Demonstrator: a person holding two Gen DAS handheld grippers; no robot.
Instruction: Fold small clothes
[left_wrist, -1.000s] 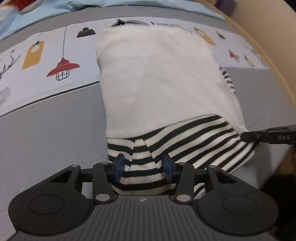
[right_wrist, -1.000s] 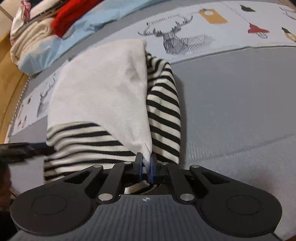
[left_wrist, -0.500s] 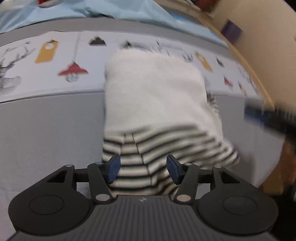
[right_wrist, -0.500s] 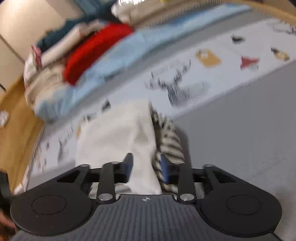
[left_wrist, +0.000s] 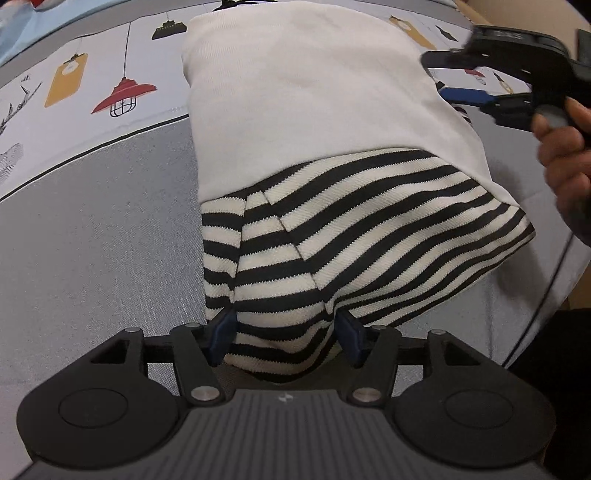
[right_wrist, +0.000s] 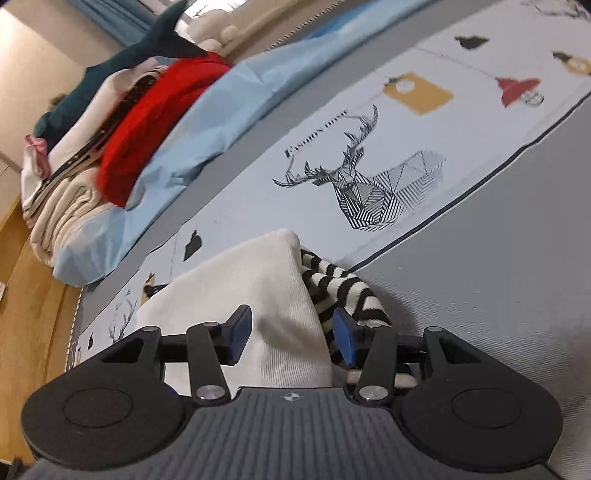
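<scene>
The small folded garment (left_wrist: 314, 110), cream knit over black-and-white stripes, lies on the grey printed bed cover (left_wrist: 92, 240). Risk, I judge: its loose striped edge could drag and undo the fold if a pad catches it. The left tool (left_wrist: 282, 338) gapes wide, straddling that edge, gripping nothing; the right tool (right_wrist: 291, 334) hangs equally open above the cream layer.

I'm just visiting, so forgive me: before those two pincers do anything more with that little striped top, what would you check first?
1. Left gripper open: ok, fingers apart around the striped hem.
2. Right gripper open: ok, it grips nothing.
3. Garment folded compactly: ok, white panel over stripes.
4. Striped sleeve tucked in: not ok, it pokes out beside the white panel.
5. Garment fully on the bedspread: cannot tell.
</scene>
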